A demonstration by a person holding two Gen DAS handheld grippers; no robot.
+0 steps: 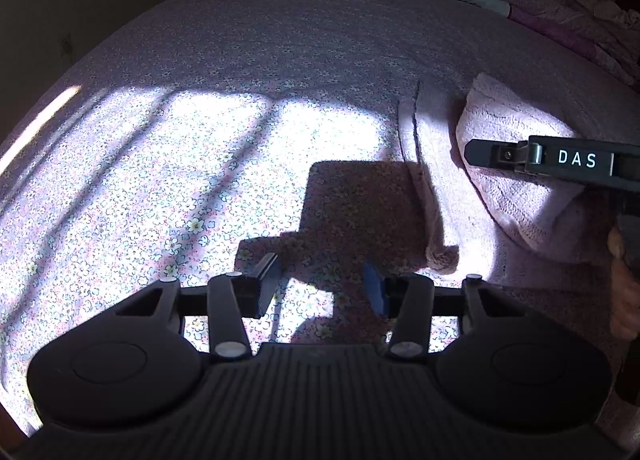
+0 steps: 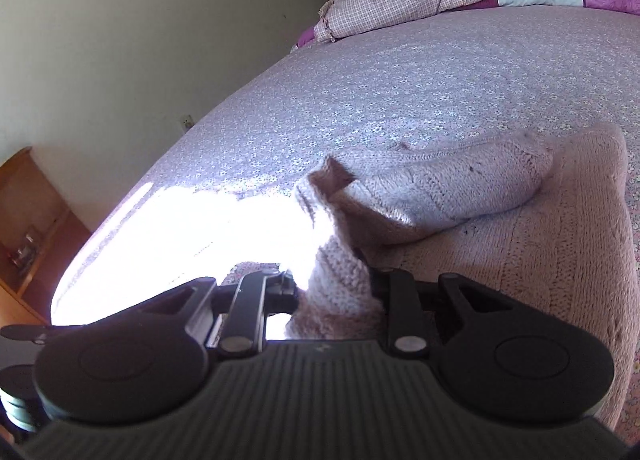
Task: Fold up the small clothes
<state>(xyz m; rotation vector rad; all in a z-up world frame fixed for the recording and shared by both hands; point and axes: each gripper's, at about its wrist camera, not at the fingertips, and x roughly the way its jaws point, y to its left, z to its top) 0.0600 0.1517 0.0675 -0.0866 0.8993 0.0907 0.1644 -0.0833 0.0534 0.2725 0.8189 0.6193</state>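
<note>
- The right gripper point(image 2: 334, 288) pinches a bunch of the pink knitted sweater point(image 2: 540, 244).
- The left gripper point(image 1: 320, 288) is spread, empty, above the flowered bedsheet point(image 1: 200, 180).

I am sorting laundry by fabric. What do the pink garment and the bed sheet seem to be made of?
Pink garment: seems knitted yarn, wool or acrylic; soft matte finish, with visible stitch rows and a fuzzy surface. The right gripper is shut on a fold of it.
Bed sheet: seems thin woven cotton or a blend; flat, matte, printed with small flowers. The exact fibre cannot be told.
</note>
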